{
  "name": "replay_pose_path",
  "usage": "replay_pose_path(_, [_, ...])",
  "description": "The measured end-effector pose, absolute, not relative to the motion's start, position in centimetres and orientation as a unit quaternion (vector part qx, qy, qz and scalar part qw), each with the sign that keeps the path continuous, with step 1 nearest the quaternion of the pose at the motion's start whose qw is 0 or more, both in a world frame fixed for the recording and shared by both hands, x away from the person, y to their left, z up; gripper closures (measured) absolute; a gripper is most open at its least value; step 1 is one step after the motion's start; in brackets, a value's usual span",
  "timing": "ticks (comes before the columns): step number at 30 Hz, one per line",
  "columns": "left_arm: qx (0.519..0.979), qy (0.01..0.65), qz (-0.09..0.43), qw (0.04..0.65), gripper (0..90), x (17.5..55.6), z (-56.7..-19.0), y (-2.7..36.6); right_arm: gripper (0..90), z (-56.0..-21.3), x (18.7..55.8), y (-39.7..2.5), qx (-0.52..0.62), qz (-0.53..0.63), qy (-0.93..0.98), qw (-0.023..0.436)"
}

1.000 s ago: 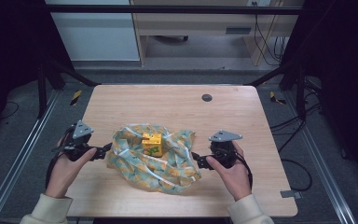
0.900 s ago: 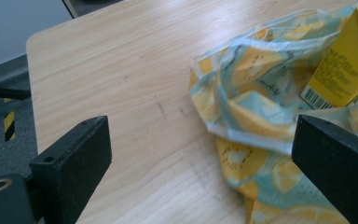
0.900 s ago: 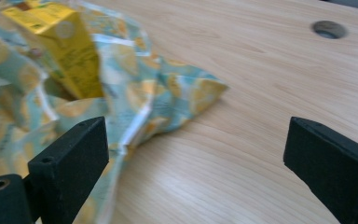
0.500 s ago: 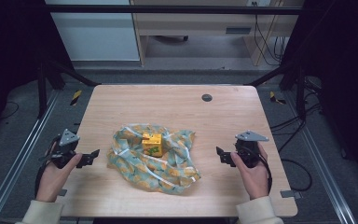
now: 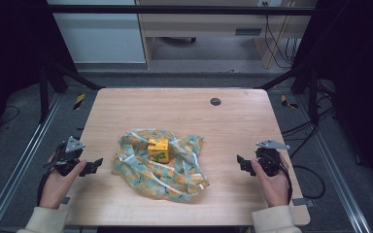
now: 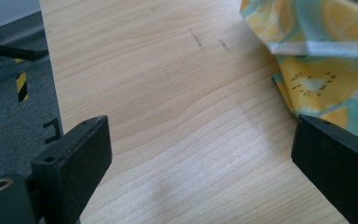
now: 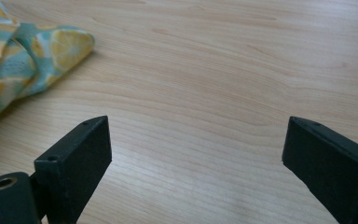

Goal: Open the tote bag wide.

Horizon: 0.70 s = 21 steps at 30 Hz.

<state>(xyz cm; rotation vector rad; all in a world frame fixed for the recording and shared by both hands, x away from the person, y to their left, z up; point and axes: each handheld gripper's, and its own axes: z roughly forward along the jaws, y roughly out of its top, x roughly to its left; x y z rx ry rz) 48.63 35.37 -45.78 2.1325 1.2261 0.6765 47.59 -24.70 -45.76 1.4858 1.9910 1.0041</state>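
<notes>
Since both grippers have backed off from the cloth [image 5: 161, 165] over the last second, it now lies untouched mid-tabletop, bunched loosely around the yellow box [image 5: 158, 150] that sits on its upper middle. Left gripper [image 5: 91, 166] is out at the left edge of the tabletop [image 5: 184, 104], jaws apart, nothing between them; its own view has bare wood under the jaws and a cloth corner [image 6: 317, 56] to the far right. Right gripper [image 5: 241, 163] sits near the right edge, jaws apart and empty too, with a cloth fold [image 7: 37, 60] at the far left of its view. My read: a fold pass just ended, or hands are resetting for another grab; box isn't covered, so the wrap looks unfinished. Room: plenty of bare wood on both sides and across the far half, just a small dark grommet [image 5: 215, 101] far-centre. Near edge is tighter, the cloth's near hem is close to it.
</notes>
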Motion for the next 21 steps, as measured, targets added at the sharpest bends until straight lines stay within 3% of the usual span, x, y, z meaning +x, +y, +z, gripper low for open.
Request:
replay_pose_path(14, [0.823, 0.442, 0.264, 0.241, 4.7, 48.8, -47.4, 34.8, 8.0, -47.9, 47.6, -25.4, 0.547, 0.327, 0.743, 0.205])
replay_pose_path(21, [0.816, 0.454, 0.262, 0.244, 4.7, 48.7, -47.7, 35.2, 6.9, -48.1, 47.5, -24.9, 0.539, 0.315, 0.755, 0.201])
